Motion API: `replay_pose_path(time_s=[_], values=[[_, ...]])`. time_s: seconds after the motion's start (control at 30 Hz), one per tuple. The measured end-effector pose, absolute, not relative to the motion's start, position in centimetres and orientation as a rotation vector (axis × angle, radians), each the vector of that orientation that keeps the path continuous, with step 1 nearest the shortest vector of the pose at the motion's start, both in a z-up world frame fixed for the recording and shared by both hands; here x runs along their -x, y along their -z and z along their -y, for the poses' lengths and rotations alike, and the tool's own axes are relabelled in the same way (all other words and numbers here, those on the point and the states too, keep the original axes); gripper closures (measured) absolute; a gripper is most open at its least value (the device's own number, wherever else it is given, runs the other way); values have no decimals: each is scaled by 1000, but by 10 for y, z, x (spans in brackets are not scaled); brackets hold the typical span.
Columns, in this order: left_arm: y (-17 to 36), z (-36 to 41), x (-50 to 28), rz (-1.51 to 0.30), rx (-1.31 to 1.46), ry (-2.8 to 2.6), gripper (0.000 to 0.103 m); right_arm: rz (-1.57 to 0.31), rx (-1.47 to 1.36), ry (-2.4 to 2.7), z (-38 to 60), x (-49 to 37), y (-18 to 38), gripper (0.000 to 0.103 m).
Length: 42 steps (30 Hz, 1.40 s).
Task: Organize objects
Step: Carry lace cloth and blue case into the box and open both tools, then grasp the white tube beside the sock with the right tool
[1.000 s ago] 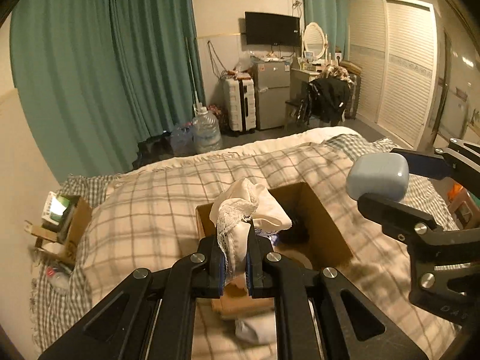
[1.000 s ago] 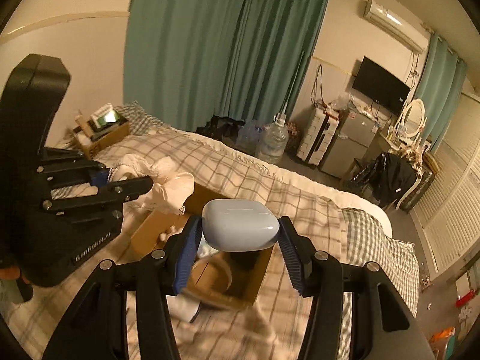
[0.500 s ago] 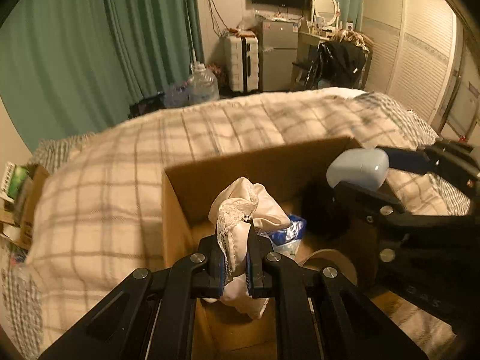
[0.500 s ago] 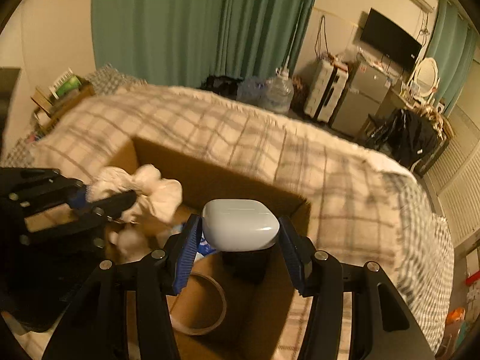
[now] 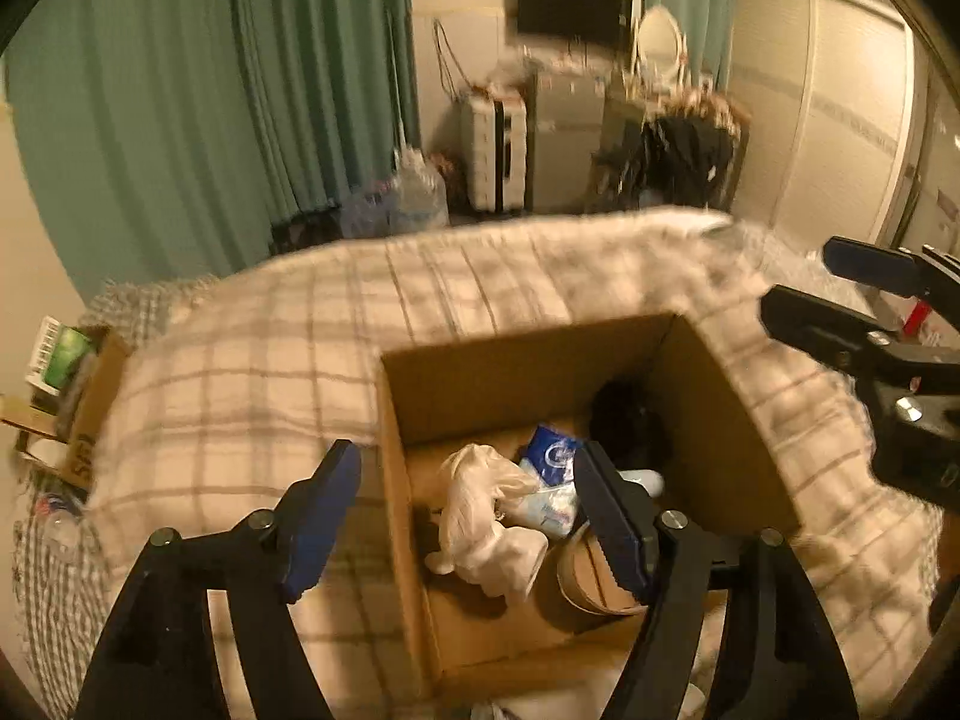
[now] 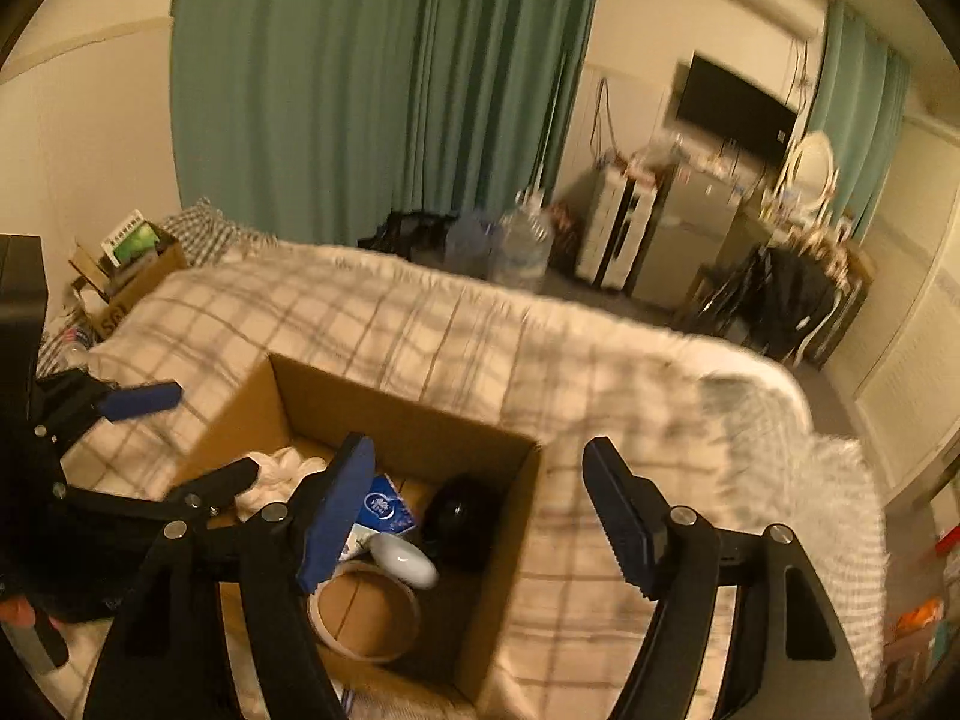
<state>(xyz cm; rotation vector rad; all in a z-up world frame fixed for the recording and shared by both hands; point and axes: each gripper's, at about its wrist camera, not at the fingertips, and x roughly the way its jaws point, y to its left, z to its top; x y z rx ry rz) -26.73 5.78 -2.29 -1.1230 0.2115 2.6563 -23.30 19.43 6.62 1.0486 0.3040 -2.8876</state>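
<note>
An open cardboard box (image 5: 528, 360) stands on the checked bedspread; it also shows in the right wrist view (image 6: 384, 402). Inside lie a white lacy cloth (image 5: 486, 516), a blue tissue pack (image 5: 552, 456), a pale blue-white case (image 6: 403, 561), a tape roll (image 6: 366, 612) and a dark round object (image 6: 459, 510). My left gripper (image 5: 471, 516) is open and empty above the box's left part. My right gripper (image 6: 483, 510) is open and empty above the box's right edge.
The checked bedspread (image 5: 252, 372) surrounds the box. A small cardboard box with packets (image 5: 66, 372) sits at the bed's left. Beyond the bed are green curtains (image 5: 210, 90), a water jug (image 6: 522, 240), a suitcase, a fridge and wardrobes.
Both grippers have opened. The white cloth dropped from the left gripper and the pale case from the right gripper; both now lie in the box. The grippers have risen slightly.
</note>
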Motion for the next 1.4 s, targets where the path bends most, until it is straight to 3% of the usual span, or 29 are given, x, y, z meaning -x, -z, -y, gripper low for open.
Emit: replay_pose_path(time_s=[0.07, 0.17, 0.27, 0.37, 0.47, 0.8, 1.03, 1.33, 1.4], values=[[5, -52, 249, -238, 1105, -2665, 24, -357, -1003, 2912, -191, 209, -90, 30], [-18, -42, 222, -228, 1061, -2701, 8, -429, -953, 2924, -183, 173, -114, 28], [-39, -31, 200, -196, 1012, -2711, 8, -508, -869, 2932, -170, 135, -136, 27], [-52, -17, 179, -149, 984, -2733, 0, -514, -831, 2914, -161, 103, -150, 25], [-51, -5, 155, -123, 955, -2769, 0, -495, -816, 2892, -154, 82, -146, 23], [37, 13, 119, -43, 1144, -2828, 0, -366, -1073, 2781, -143, 81, -26, 23], [95, 10, 124, -172, 1335, -2794, 0, -578, -1304, 2563, -117, 93, 82, 24], [105, 19, 130, -123, 1414, -2767, 0, -634, -1477, 2424, -102, 110, 125, 24], [107, 23, 131, -88, 1432, -2764, 0, -628, -1491, 2415, -100, 114, 128, 28]])
